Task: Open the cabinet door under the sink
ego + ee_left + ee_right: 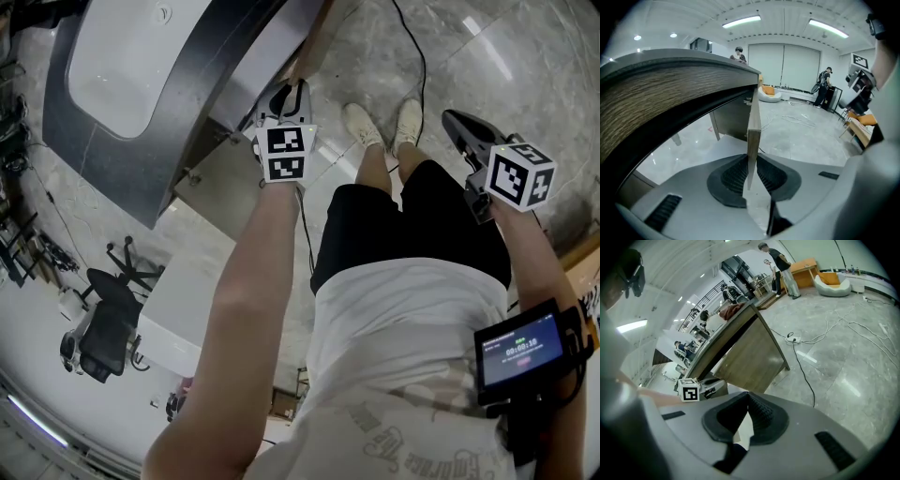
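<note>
Black ribbed pads of the left gripper are clamped on the free edge of the cabinet door. The door is a pale wood-grain board that stands upright and edge-on between the jaws and runs straight ahead of them. Above and to the left of this gripper, the counter's edge sweeps across as a grey top over a wood-grain band, with a dark gap beneath. Just left of the door and beyond the tips, a cabinet panel stands on the glossy pale floor.

In the head view the same gripper reaches under the counter's near corner with its marker cube facing up. The sink, a white basin set in the dark grey top, lies ahead and to the left of it.

The right gripper is clenched shut, pads together with nothing between them. It hangs well apart from the cabinet, on the far side of the person's legs from the left one, pointing down at the grey marble floor. Ahead and to its left its own view shows the cabinet's wood side. A black cable trails over the floor just right of that side.

The person's white shoes stand between the two grippers. A small lit screen is strapped to the right forearm behind its gripper.
</note>
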